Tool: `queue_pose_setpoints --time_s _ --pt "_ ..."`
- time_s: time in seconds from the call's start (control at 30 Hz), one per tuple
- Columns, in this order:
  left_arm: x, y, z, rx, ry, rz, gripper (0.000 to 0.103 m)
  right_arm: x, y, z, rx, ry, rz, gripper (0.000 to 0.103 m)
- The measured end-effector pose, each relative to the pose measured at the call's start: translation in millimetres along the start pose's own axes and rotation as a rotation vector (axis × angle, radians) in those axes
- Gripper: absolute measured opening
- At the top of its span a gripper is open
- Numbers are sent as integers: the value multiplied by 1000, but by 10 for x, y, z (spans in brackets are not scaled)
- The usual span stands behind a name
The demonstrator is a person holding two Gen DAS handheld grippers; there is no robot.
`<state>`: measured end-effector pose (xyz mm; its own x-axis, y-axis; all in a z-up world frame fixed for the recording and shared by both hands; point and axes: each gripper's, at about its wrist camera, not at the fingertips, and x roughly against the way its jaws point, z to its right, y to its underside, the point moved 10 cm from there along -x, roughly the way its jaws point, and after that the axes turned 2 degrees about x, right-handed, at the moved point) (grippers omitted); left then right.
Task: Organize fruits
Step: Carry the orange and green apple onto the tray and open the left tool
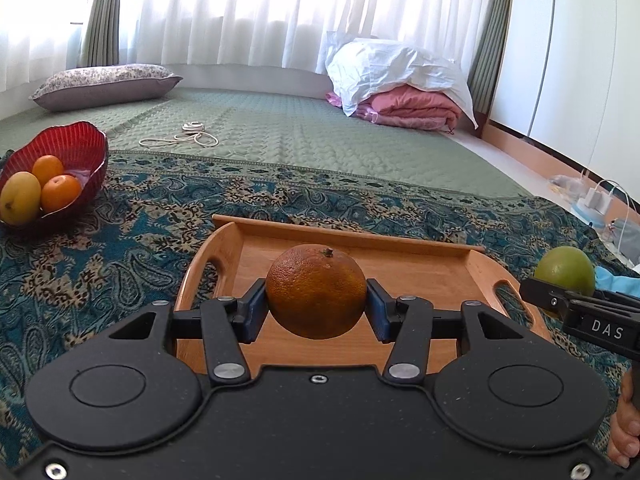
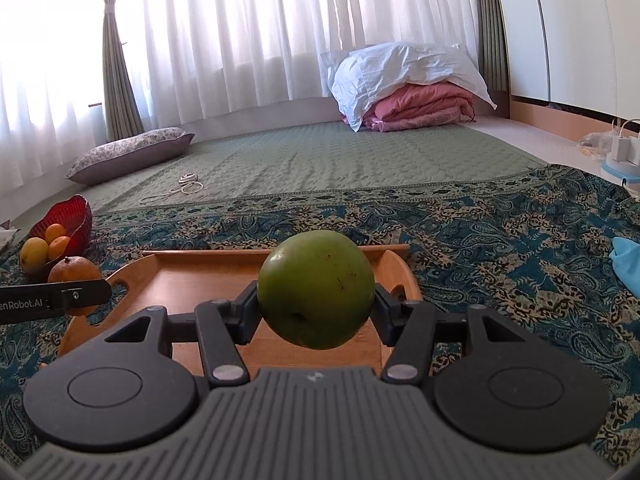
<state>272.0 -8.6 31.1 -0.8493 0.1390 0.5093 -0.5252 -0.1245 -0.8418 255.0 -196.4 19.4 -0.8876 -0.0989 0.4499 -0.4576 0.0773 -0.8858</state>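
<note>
My left gripper [image 1: 316, 300] is shut on a dark orange [image 1: 316, 290], held above a wooden tray [image 1: 400, 264] with cut-out handles. My right gripper [image 2: 316, 300] is shut on a green round fruit [image 2: 316, 288], also over the tray [image 2: 192, 280]. Each wrist view shows the other gripper from the side: the green fruit [image 1: 566, 270] at the right edge of the left view, the orange [image 2: 76, 276] at the left edge of the right view. A red bowl [image 1: 80, 144] to the far left holds two oranges [image 1: 60, 192] and a yellow mango [image 1: 19, 198].
The tray lies on a blue paisley cloth [image 1: 120, 248] over a green quilted mat [image 1: 300, 128]. A white cord [image 1: 188, 138] lies on the mat. A pillow [image 1: 104, 84] and folded pink bedding [image 1: 408, 106] sit by the curtains. Chargers [image 2: 624, 148] stand at the right.
</note>
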Motion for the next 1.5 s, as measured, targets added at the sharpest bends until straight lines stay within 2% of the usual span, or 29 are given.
queue_pose_setpoints --time_s 0.1,0.27,0.63,1.13,1.5 --pt "-193 -34 -42 10 -7 -29 48 -140 5 44 -2 1 -25 59" --pt "-482 -51 -76 11 -29 -70 48 -350 5 99 -51 -45 -58 59" --pt "-862 68 -134 -2 -50 -143 48 -683 101 84 -31 -41 -158 59" --pt "-1024 210 -212 -1 -66 -222 48 -899 316 166 -31 -12 -321 59" --pt "-1027 215 -204 -18 -66 -222 48 -927 331 104 38 3 -356 59"
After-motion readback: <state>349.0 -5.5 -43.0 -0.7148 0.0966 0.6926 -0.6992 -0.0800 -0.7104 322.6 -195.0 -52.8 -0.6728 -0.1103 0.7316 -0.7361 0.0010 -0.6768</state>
